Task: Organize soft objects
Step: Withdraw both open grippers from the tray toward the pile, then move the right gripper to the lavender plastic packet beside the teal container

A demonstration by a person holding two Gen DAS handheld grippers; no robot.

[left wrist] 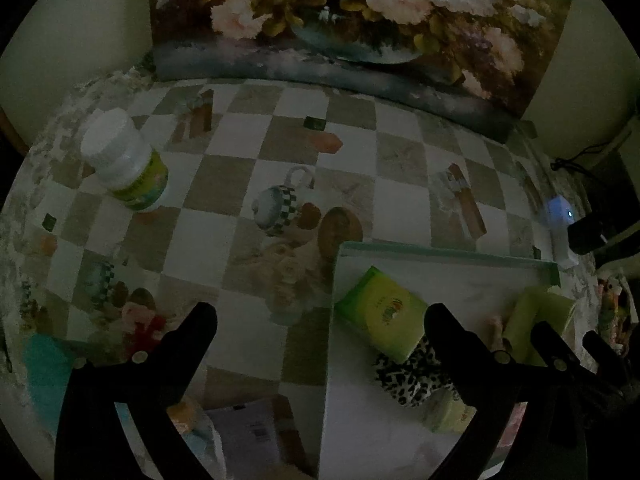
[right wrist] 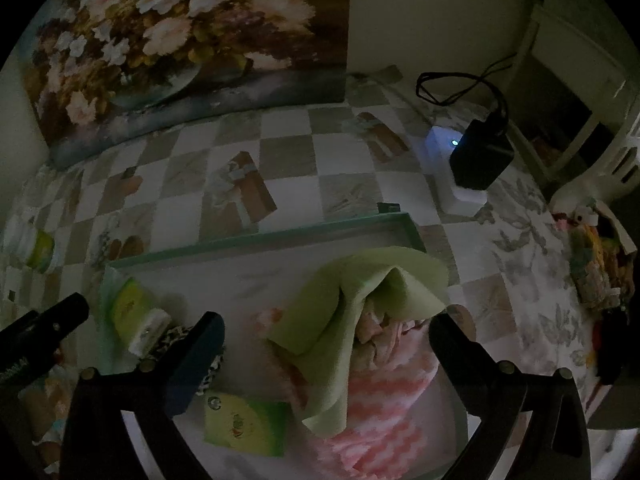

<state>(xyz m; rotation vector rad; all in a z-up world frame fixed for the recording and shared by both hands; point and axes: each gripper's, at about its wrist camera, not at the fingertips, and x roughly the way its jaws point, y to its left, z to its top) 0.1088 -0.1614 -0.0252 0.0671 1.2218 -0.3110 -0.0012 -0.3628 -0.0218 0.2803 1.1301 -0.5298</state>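
A white tray with a teal rim [left wrist: 440, 254] [right wrist: 256, 240] lies on the checkered tablecloth. In it are a green tissue pack [left wrist: 380, 312] [right wrist: 130, 310], a leopard-print cloth [left wrist: 408, 376], a second green pack [right wrist: 244, 424], and a pale green cloth [right wrist: 352, 300] draped over a pink-and-white fuzzy cloth [right wrist: 380, 408]. My left gripper [left wrist: 320, 316] hangs open over the tray's left edge, nothing between its fingers. My right gripper [right wrist: 326, 324] is open, its fingers apart on either side of the green and pink cloths, not pressing them.
A white bottle with a green label [left wrist: 128, 160] lies at the left of the table. A teal cloth [left wrist: 44, 368] and a red soft item [left wrist: 150, 330] sit near the left front. A floral painting [left wrist: 340, 20] leans at the back. A white device with a black adapter [right wrist: 472, 160] stands at the right.
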